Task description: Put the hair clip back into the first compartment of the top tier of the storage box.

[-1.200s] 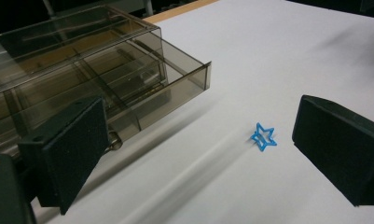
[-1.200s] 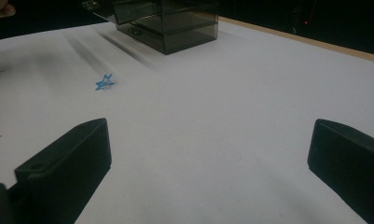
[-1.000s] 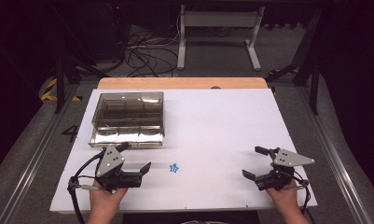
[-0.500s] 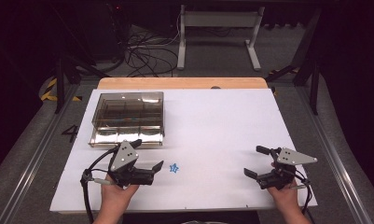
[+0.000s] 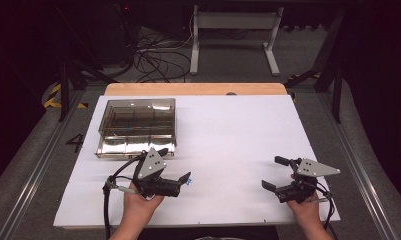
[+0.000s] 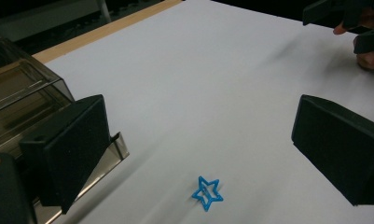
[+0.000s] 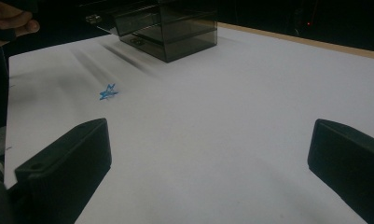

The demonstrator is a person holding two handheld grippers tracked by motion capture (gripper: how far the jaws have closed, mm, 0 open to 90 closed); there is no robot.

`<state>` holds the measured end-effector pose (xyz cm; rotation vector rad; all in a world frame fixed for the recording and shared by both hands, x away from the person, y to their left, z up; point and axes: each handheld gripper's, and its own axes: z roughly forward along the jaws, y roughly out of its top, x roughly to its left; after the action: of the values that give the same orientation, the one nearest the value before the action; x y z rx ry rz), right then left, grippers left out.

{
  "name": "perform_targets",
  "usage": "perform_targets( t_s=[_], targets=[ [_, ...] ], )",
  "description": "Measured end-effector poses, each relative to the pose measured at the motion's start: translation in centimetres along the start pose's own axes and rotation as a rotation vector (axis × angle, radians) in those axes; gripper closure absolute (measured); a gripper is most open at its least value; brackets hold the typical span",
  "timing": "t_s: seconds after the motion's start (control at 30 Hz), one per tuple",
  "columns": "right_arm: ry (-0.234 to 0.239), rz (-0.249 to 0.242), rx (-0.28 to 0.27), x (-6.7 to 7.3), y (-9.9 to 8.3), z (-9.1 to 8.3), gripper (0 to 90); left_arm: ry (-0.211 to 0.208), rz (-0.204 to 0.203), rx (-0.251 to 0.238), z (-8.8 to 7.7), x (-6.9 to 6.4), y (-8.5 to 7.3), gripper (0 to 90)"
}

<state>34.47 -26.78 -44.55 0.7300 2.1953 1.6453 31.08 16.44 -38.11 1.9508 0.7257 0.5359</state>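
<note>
A small blue star (image 6: 207, 192) lies flat on the white sheet (image 5: 228, 130), between the open jaws of my left gripper (image 6: 201, 121) and close to its base. In the high view the star (image 5: 188, 182) peeks out at the near jaw's tip of my left gripper (image 5: 179, 167). Neither jaw touches it. My right gripper (image 5: 274, 173) rests open at the sheet's near right, with nothing between its jaws. In the right gripper view the star (image 7: 108, 92) lies far to the left of my right gripper (image 7: 208, 135).
A clear smoky box (image 5: 136, 127) with several compartments stands at the sheet's far left, just beyond my left gripper; its corner (image 6: 17, 98) is beside the left jaw. A wooden table edge (image 5: 195, 89) runs along the back. Bare sheet separates the grippers.
My left gripper has slid right along the near edge until the blue star lies between its open jaws. The right gripper has barely moved.
</note>
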Motion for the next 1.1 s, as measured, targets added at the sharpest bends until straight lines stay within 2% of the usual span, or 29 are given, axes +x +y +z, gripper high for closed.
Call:
perform_targets(
  t_s=[0.4, 0.63, 0.77, 1.1],
  targets=[
    [0.008, -0.002, -0.002, 0.0, 0.0, 0.0, 0.0, -0.033, 0.007, 0.036, 2.3, -1.1, 0.1, 5.9],
    [0.011, -0.003, -0.004, 0.0, 0.0, 0.0, 0.0, -0.016, 0.013, 0.065, 3.2, -1.5, -0.4, 8.4],
    [0.014, -0.003, -0.006, 0.0, 0.0, 0.0, 0.0, -0.019, 0.006, 0.08, 3.5, -1.6, -0.8, 12.9],
    [0.02, -0.002, -0.009, 0.0, 0.0, -0.1, 0.2, -0.011, -0.016, 0.118, 3.8, -1.6, -1.2, 17.7]
  ],
)
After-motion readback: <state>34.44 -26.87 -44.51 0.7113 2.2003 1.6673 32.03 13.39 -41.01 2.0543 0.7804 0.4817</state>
